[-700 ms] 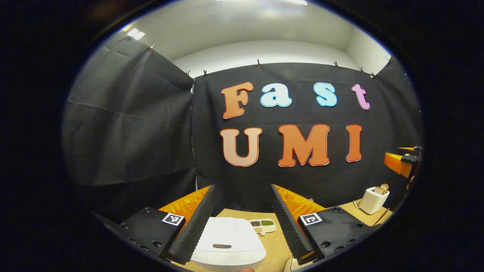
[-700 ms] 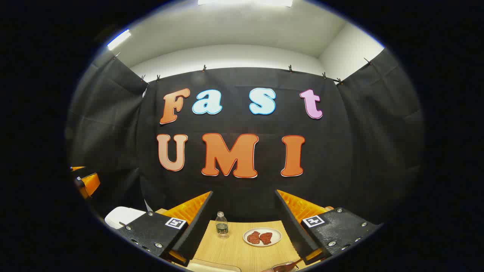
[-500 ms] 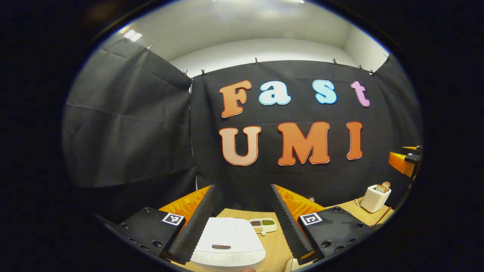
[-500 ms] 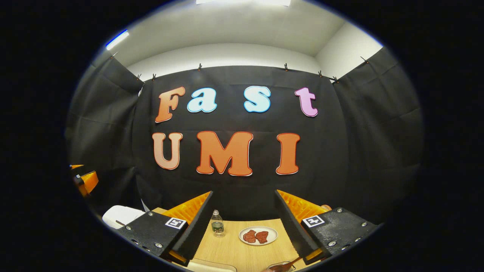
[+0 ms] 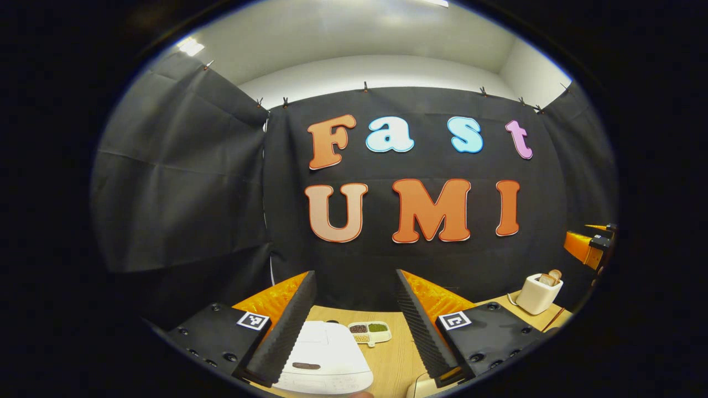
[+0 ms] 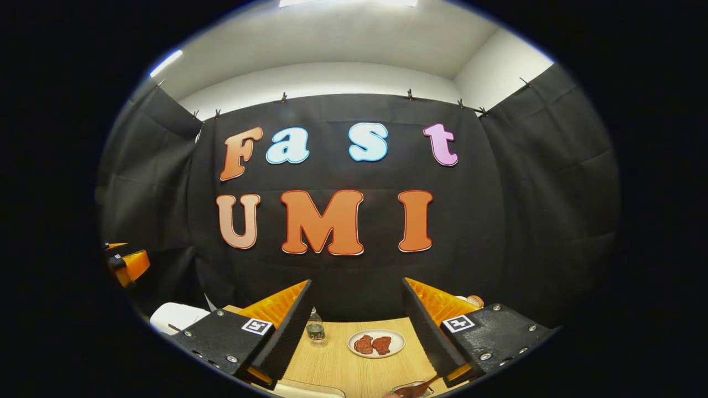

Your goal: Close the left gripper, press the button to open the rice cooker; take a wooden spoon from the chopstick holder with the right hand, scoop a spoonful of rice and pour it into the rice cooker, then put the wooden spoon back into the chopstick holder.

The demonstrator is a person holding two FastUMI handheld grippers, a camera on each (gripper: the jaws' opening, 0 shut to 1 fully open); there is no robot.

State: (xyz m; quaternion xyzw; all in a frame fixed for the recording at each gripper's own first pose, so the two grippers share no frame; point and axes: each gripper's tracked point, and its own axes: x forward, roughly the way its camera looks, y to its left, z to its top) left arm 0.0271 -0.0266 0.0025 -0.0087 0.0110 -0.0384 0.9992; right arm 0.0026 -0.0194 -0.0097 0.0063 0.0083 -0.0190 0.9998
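Two grippers: both held above the wooden table, each with its fingers spread wide apart and nothing between them
Left gripper: hangs over the white rice cooker, whose lid lies shut below; a dark oval on the lid front is probably the release button
Right gripper: faces a small water bottle and a plate of red meat slices, well apart from the cooker, whose white edge sits far to its left
Holder: a white chopstick holder stands at the far right of the table in the left gripper view, with pale wooden ends sticking out of its top; it looks untouched
Grain tray: a small divided dish with dark, green and pale fills lies just behind the cooker
Step in hand: judged as the very start; the left fingers have yet to come together for the press
Risk one: pressing with the fingers spread could straddle the button and push the lid rim instead, so the latch would not release
Risk two: a hard or off-centre push could slide the light cooker on the smooth table
Risk three: the lid springing up could strike a gripper that lingers above it
Hard to make out: which stick in the holder is the spoon; a brown utensil at the bottom edge of the right gripper view is cut off; where the rice sits is unclear
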